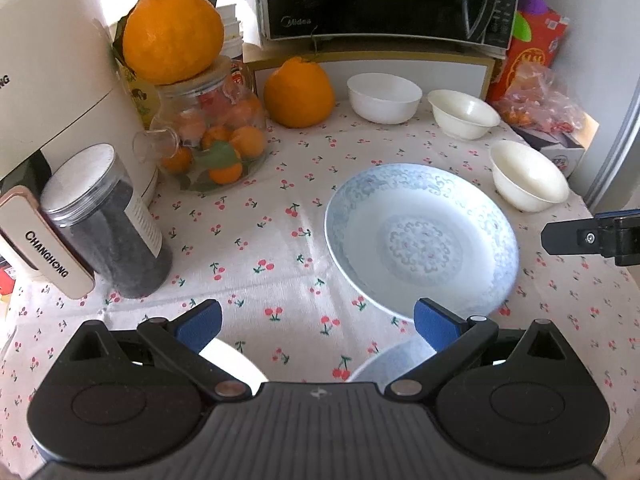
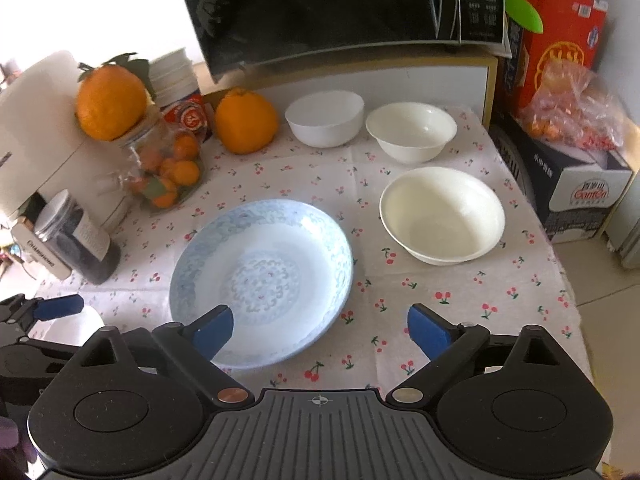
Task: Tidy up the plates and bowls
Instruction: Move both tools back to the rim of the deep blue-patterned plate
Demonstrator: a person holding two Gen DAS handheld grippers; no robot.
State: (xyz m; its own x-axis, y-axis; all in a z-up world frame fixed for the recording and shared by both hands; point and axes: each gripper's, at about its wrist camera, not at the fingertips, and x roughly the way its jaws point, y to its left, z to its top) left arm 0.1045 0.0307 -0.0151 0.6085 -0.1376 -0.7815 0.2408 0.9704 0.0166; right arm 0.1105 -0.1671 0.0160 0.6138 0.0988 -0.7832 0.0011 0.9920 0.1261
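Note:
A blue-patterned plate (image 1: 422,240) (image 2: 262,276) lies on the cherry-print tablecloth. Three white bowls stand behind and right of it: a back-left bowl (image 1: 384,96) (image 2: 325,118), a back-right bowl (image 1: 464,114) (image 2: 411,132) and a nearer bowl (image 1: 528,176) (image 2: 442,214). My left gripper (image 1: 318,326) is open and empty, hovering near the plate's front edge; a second blue plate (image 1: 384,364) and a white dish (image 1: 230,360) show partly under it. My right gripper (image 2: 320,332) is open and empty over the plate's front right rim. The left gripper's finger (image 2: 60,306) shows at the right view's left edge.
A microwave (image 1: 384,0) stands at the back. Two large oranges (image 1: 298,94) (image 1: 172,50), a glass jar of small oranges (image 1: 212,136), a dark jar (image 1: 108,224) and a white appliance (image 1: 52,80) crowd the left. A red box and bagged fruit (image 2: 572,108) sit right, beyond the table edge.

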